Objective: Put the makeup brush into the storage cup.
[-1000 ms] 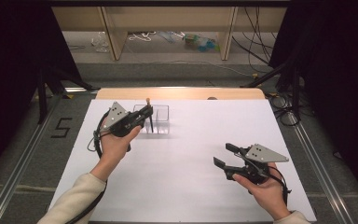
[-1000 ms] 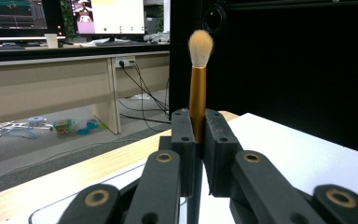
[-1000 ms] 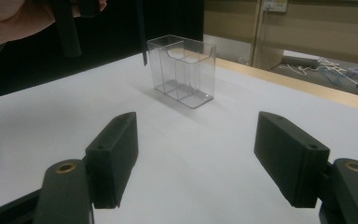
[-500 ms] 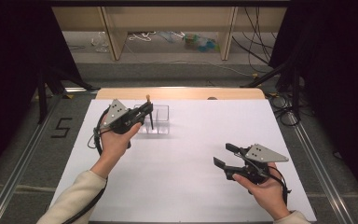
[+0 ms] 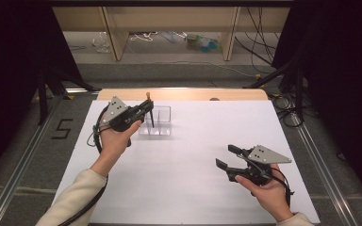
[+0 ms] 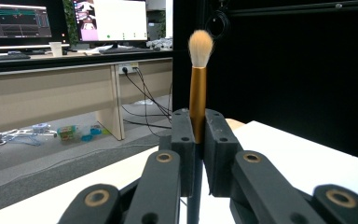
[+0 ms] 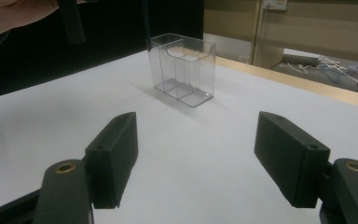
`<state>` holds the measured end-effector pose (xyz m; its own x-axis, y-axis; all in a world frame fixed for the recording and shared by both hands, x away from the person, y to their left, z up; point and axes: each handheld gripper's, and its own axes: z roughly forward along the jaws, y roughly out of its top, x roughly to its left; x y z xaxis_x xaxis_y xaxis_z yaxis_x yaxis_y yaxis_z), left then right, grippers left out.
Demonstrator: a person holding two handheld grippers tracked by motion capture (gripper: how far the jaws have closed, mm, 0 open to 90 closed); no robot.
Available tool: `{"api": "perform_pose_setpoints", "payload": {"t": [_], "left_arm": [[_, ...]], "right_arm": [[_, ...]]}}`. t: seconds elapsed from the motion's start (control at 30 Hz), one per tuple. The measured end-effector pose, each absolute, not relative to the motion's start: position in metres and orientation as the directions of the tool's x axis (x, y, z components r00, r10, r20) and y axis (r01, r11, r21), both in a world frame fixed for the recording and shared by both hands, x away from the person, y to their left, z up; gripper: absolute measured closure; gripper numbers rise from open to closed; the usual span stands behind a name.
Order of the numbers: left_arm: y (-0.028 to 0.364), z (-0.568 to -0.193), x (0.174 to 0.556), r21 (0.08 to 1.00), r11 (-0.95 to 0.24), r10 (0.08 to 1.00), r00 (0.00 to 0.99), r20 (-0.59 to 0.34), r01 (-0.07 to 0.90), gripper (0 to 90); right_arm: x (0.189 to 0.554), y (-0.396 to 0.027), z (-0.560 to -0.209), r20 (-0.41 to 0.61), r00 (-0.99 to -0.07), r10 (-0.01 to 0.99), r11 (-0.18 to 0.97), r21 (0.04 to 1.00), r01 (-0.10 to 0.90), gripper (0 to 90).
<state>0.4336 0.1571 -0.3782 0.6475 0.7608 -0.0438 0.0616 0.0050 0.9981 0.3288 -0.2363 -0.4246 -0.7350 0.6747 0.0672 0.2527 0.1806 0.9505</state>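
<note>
While the brush [image 6: 199,88] stands upright between the two black jaws of the left hand-held gripper [image 5: 147,109], its gold collar sits clamped at their tips, its pale bristles point up and its dark handle runs down below them. In the high view the brush hangs just above the left end of a clear plastic box [image 5: 159,121], the handle's lower end over or just inside that end; whether it touches the box I cannot tell. The box is see-through, split into compartments, and rests on the white sheet that covers the bench [image 5: 184,188], toward its far side.

The left hand [image 5: 115,141] holds its hand-held gripper raised, jaws closed tight on the brush.

The right hand-held gripper [image 5: 226,157] is well apart from the box, near the front right of the bench, held in the right hand [image 5: 268,190]. Its jaws stand wide apart with nothing between them, and they point toward the box, which shows beyond them in the right gripper view [image 7: 184,70].
</note>
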Motion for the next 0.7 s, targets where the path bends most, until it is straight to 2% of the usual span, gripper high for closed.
{"api": "perform_pose_setpoints", "payload": {"t": [0.33,0.4,0.7], "left_arm": [[0.1570,-0.3738,0.4375,0.999,0.000,0.763,0.646,-0.033,0.051,83.5],[0.1558,-0.3731,0.4382,0.999,0.004,0.762,0.646,-0.038,0.054,83.5],[0.1528,-0.3695,0.4416,0.999,-0.003,0.761,0.648,-0.023,0.040,83.5]], "right_arm": [[0.3297,-0.2353,-0.4265,0.084,-0.737,0.670,0.168,0.951,0.261,31.0],[0.3309,-0.2366,-0.4264,0.053,-0.735,0.676,0.184,0.954,0.237,31.0],[0.3313,-0.2366,-0.4268,0.053,-0.737,0.674,0.181,0.955,0.234,30.9]]}}
